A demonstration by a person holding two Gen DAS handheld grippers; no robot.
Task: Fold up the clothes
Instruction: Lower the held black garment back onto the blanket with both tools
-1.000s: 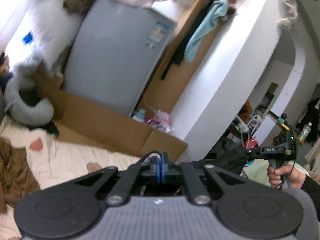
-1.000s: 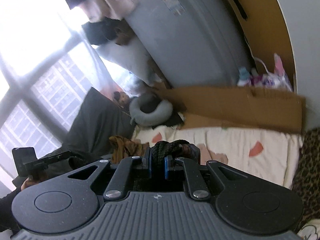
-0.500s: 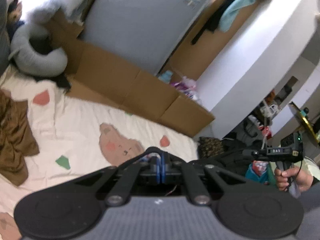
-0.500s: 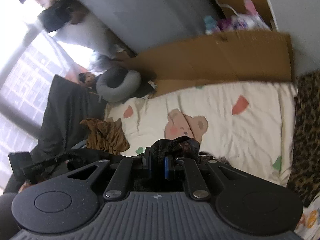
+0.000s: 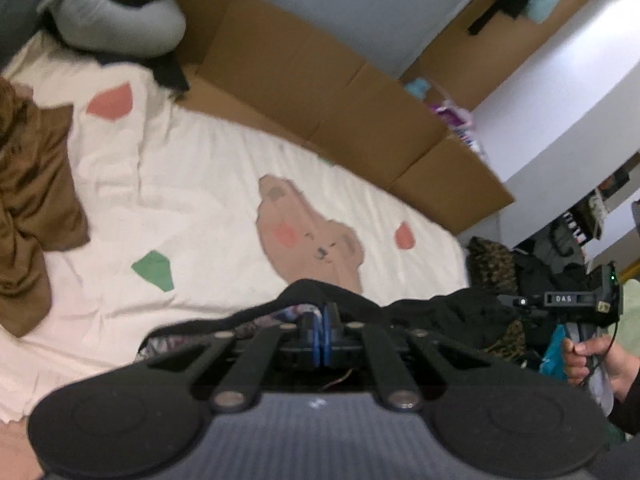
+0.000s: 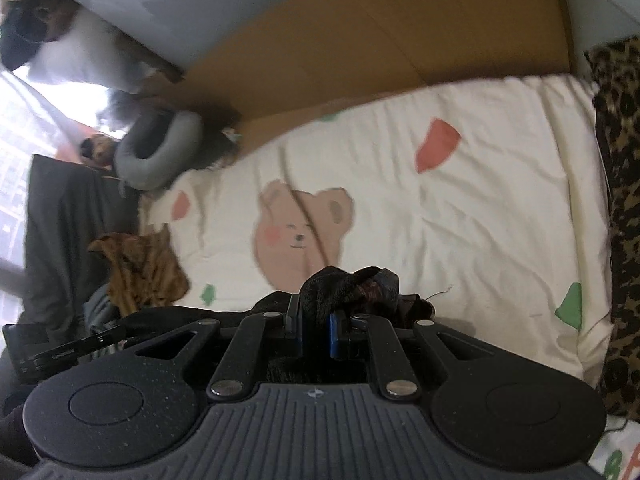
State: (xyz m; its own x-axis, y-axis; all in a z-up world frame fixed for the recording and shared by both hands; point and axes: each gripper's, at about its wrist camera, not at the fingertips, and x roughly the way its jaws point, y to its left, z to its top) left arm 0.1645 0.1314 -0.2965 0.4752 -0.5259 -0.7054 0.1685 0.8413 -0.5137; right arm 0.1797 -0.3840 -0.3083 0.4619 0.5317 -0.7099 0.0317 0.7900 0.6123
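Garment (image 5: 448, 308) hangs between my clenched tongs, left gripper (image 5: 323, 322) and right gripper (image 6: 316, 330) each pinching an edge; its long axis runs left-right above the near bed (image 6: 480, 200).

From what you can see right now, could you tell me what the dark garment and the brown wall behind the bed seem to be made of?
Dark garment: looks like soft knit fabric, matte and fuzzy where it bunches. Brown wall: apparently corrugated cardboard, dull, with fold creases.

Cream bedsheet (image 5: 208, 200) with bear print (image 6: 300, 232). Grey U-shaped cushion (image 5: 108, 20) at far left corner. Cardboard panels (image 5: 320, 92) line the far edge. Leopard-print fabric (image 6: 622, 200) at right.
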